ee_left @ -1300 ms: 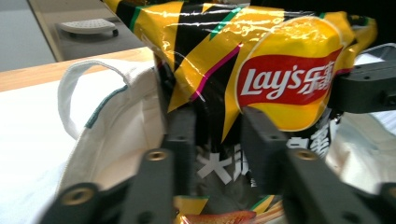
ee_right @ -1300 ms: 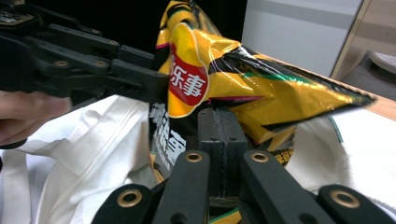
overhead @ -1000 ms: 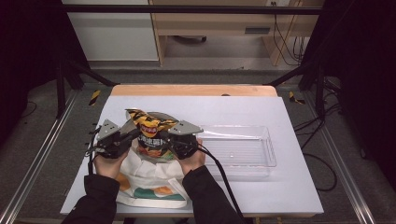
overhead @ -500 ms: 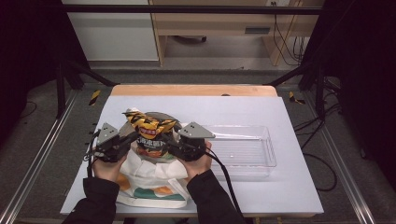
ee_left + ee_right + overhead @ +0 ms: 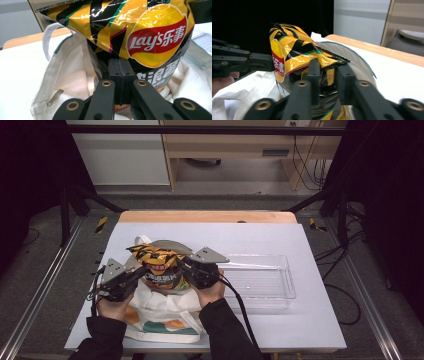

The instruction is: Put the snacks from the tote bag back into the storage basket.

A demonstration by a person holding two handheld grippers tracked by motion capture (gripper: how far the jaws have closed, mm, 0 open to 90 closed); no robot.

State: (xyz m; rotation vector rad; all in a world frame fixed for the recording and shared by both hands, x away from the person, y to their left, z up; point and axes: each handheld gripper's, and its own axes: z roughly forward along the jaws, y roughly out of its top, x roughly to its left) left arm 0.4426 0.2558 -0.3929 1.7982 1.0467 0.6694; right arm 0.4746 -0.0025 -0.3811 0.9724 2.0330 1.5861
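A yellow and black Lay's chip bag [image 5: 160, 267] [image 5: 140, 32] [image 5: 292, 52] stands upright in the mouth of a white cloth tote bag [image 5: 160, 312] [image 5: 67, 72] lying on the table. My left gripper [image 5: 140, 272] [image 5: 120, 80] is at the chip bag's left side, jaws pressed together against its lower front; whether they pinch any film or cloth I cannot tell. My right gripper [image 5: 186, 268] [image 5: 328, 75] is at the chip bag's right side. Its jaws have just been closing, with a fold of the chip bag's dark film between them.
A clear plastic tray [image 5: 287, 280] lies to the right of the tote, close to my right hand. The white table top [image 5: 310, 320] has a wooden strip [image 5: 210, 216] along its far edge. The tote's handle [image 5: 47, 40] loops up on the left.
My right gripper pulled slightly away from the chip bag with its jaws spread, then came back and closed in on the bag's right side. The left gripper and both hands stayed put.
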